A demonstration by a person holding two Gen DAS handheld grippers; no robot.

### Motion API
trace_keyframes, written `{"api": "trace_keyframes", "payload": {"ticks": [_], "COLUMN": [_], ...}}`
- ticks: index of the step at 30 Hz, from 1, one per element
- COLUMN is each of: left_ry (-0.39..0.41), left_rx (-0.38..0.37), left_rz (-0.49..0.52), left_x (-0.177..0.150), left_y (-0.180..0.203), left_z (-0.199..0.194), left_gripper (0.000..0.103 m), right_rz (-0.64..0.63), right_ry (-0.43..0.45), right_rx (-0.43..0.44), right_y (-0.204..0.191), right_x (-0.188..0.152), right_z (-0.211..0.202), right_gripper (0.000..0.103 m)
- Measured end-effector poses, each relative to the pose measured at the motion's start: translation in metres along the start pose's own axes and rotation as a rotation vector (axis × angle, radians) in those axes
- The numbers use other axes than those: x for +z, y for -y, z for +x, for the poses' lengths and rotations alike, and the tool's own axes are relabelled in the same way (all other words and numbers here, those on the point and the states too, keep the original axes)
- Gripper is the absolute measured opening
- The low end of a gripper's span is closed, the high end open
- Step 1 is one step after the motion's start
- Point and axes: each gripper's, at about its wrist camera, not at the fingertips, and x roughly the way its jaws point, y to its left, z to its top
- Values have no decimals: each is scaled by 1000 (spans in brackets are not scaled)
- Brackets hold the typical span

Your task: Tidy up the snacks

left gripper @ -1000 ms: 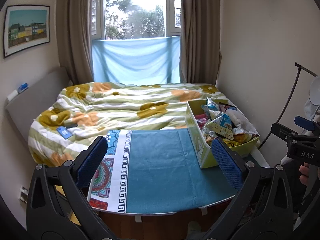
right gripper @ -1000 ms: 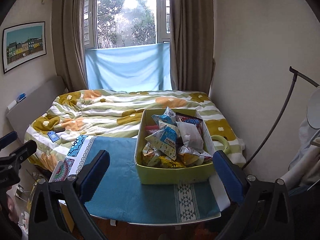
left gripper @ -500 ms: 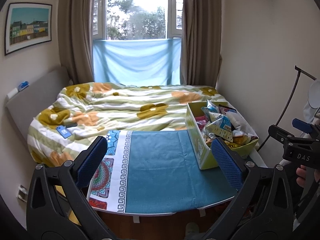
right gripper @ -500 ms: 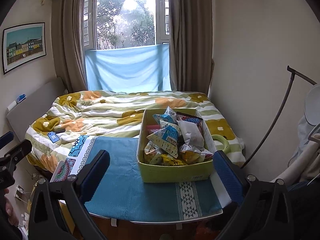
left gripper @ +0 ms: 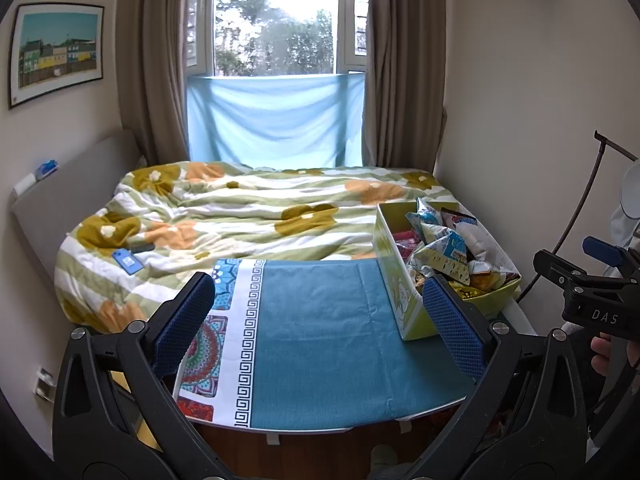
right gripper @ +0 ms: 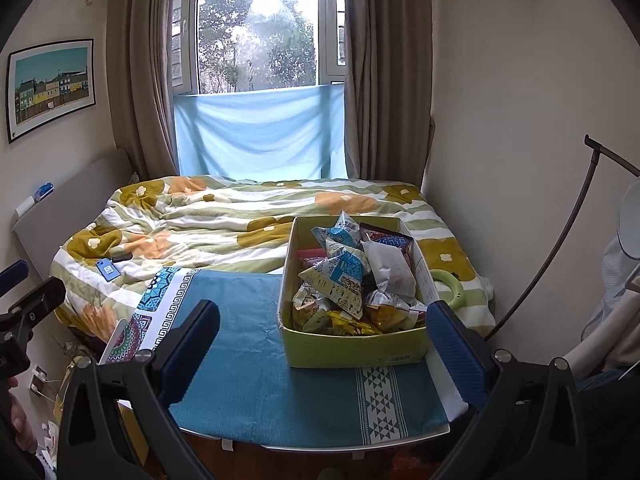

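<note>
A yellow-green box (right gripper: 352,346) full of several snack packets (right gripper: 344,276) stands on the right part of a small table covered with a teal cloth (right gripper: 248,344). The box also shows in the left wrist view (left gripper: 394,280), with snacks (left gripper: 444,246) heaped in it. My left gripper (left gripper: 320,320) is open and empty, held back from the table's near edge over the bare cloth (left gripper: 328,328). My right gripper (right gripper: 324,340) is open and empty, in front of the box and apart from it.
A bed with a flowered quilt (left gripper: 240,216) lies behind the table, with a blue card (left gripper: 127,261) and a dark object on its left side. A wall stands at the right. A lamp arm (right gripper: 560,240) curves at the right. Wood floor lies below the table.
Both grippers have moved slightly forward and up toward the table. The box and snacks have not moved. Both grippers stay open.
</note>
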Motion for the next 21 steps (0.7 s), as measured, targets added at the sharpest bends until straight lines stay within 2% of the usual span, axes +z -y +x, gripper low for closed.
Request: {"api": "trace_keyframes", "payload": {"ticks": [21], "left_ry": [-26], "left_rx": [-3], "left_rz": [-3], "left_x": [1], "left_y": [-3], "left_z": [11], "left_gripper": [103], "right_rz": [8], "right_ry": [-19], "right_rx": [-3], "right_y": [1], "right_x": [-1], "right_z": [7], "right_gripper": [102]}}
